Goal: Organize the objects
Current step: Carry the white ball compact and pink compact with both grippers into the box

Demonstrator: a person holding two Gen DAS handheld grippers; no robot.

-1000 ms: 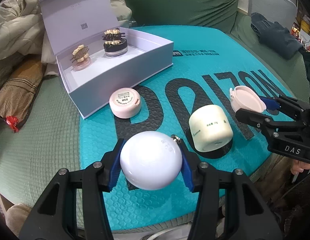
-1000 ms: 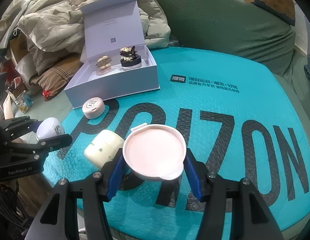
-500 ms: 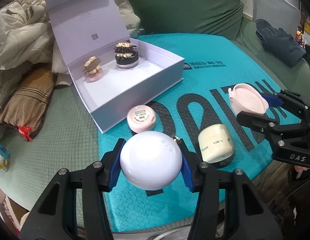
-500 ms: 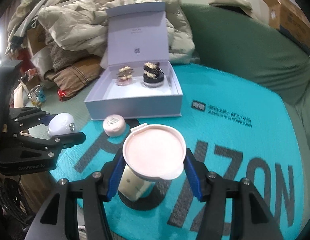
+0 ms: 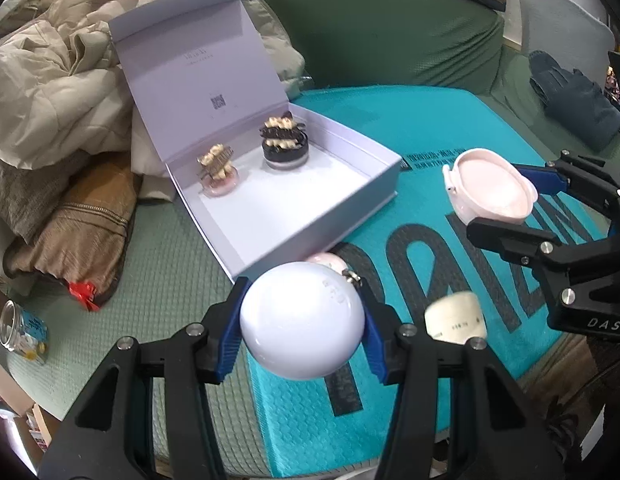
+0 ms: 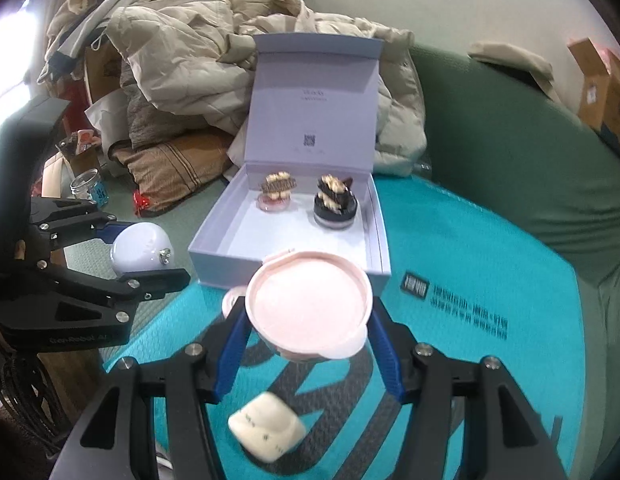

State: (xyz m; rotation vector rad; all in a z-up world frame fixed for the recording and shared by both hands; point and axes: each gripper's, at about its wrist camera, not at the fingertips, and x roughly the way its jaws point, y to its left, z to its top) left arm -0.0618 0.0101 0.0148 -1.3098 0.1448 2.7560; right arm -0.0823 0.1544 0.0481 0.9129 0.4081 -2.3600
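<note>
The open lavender gift box (image 5: 294, 196) sits on a teal bubble mailer (image 5: 409, 128) spread over a green sofa cushion (image 5: 162, 280), its lid standing upright at the back. Inside the box, toward the lid, are two small jars topped with hair claws: a pink jar (image 5: 218, 178) on the left and a black jar (image 5: 285, 151) on the right; the front half of the box floor is bare. The left tool (image 5: 302, 330) pinches a white egg-shaped container (image 5: 304, 320) between its blue pads, held in the air in front of the box's near corner. The right tool (image 6: 308, 340) pinches a round pink lidded case (image 6: 308, 304) by its sides, lifted just in front of the box's front wall. A small pink round compact (image 6: 233, 300) lies on the mailer just outside that front wall, partly hidden behind the held things. A cream jar (image 6: 268, 432) lies on its side on the mailer, farther from the box, below the right tool. Left of the box, beige quilted jackets (image 6: 182, 52) and a brown striped cushion (image 6: 178, 168) are piled, and a small glass jar (image 5: 20, 330) stands on the cushion off to the box's left.
</note>
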